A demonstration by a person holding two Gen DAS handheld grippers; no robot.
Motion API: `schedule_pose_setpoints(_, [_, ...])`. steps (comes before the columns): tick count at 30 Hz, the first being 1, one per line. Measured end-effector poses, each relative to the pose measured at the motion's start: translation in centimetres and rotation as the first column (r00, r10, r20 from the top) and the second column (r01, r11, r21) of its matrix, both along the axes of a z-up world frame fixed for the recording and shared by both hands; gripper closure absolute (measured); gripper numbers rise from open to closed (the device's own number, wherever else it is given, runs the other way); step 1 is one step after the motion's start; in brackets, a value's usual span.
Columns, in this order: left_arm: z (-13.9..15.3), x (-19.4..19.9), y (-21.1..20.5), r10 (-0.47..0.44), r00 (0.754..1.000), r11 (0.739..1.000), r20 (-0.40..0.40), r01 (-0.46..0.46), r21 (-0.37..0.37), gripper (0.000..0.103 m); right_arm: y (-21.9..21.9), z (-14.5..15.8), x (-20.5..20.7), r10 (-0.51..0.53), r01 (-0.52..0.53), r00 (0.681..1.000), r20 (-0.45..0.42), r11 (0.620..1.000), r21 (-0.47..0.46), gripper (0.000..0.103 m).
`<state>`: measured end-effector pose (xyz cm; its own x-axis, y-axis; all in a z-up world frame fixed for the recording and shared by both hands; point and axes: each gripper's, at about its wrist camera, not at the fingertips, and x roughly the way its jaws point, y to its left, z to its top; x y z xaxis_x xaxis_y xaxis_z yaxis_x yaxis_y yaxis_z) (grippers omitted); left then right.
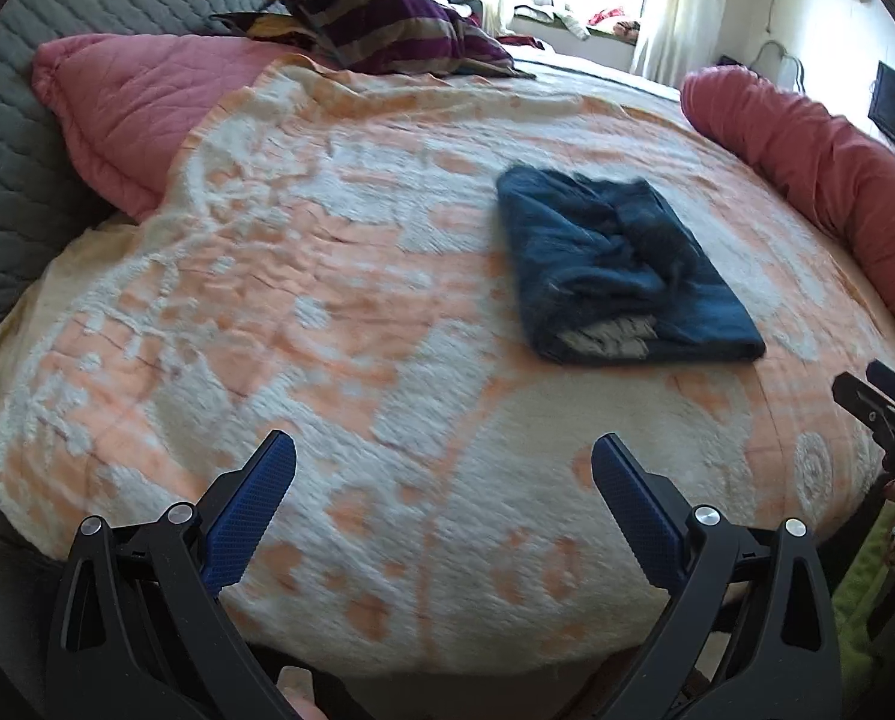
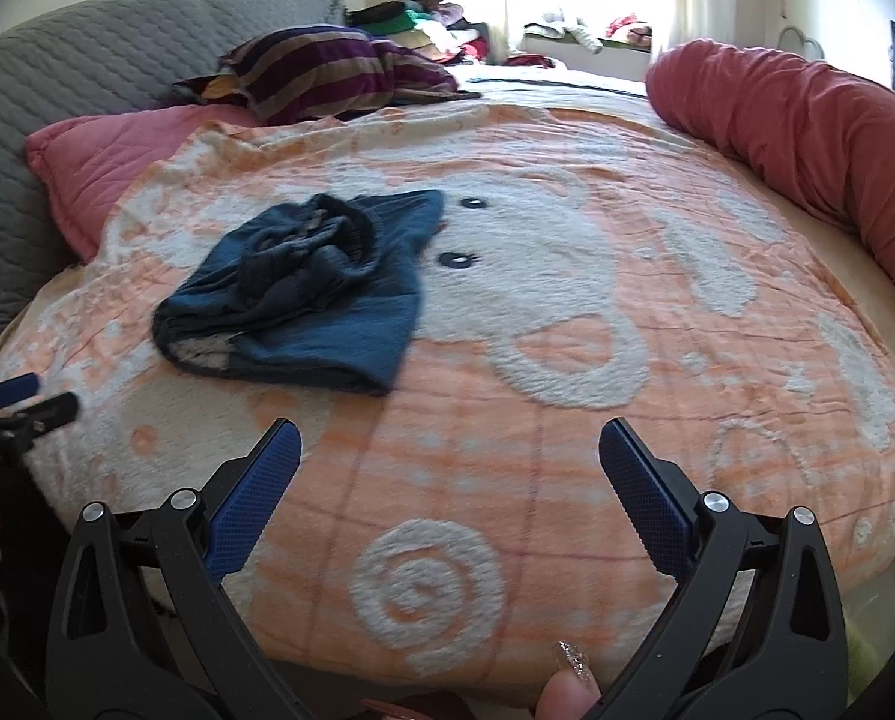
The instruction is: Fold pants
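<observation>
Dark blue pants lie folded into a compact bundle on the orange and white blanket. In the right wrist view the pants sit left of centre, waistband bunched on top. My left gripper is open over the near blanket, well short of the pants, nothing between its fingers. My right gripper is open too, near the bed's front edge, right of and nearer than the bundle. Each gripper shows at the other view's edge: the right gripper and the left gripper.
A pink quilted pillow and a striped cushion lie at the far left by a grey headboard. A red bolster runs along the right side. Clothes are piled near the window behind. A fingertip shows at the bottom.
</observation>
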<state>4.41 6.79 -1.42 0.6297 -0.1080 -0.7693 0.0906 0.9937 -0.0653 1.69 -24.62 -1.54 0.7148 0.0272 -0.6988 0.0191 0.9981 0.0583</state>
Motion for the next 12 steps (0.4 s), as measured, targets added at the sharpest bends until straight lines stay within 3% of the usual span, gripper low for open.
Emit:
schedule_pose_setpoints(4, [-0.5, 4.2, 4.1, 0.094, 0.994, 0.996, -0.052, -0.094, -0.004, 0.004, -3.0, 0.4, 1.6, -0.08, 0.08, 0.997, -0.002, 0.996, -0.031, 0.009])
schedule_pose_setpoints(7, [-1.7, 9.8, 8.7, 0.222, 0.968, 0.975, -0.116, -0.219, 0.041, 0.004, -8.2, 0.5, 3.3, -0.193, 0.193, 0.981, -0.03, 0.981, -0.003, 0.009])
schedule_pose_setpoints(11, [-3.3, 16.7, 13.5, 0.325, 0.935, 0.943, -0.145, -0.308, 0.123, 0.004, -17.9, 0.9, 6.2, -0.397, 0.397, 0.917, -0.035, 0.918, 0.006, 0.009])
schedule_pose_setpoints(12, [-3.7, 18.6, 14.8, 0.339, 0.929, 0.939, -0.147, -0.324, 0.116, 0.004, -21.3, 0.6, 7.4, -0.463, 0.463, 0.885, -0.045, 0.886, -0.014, 0.009])
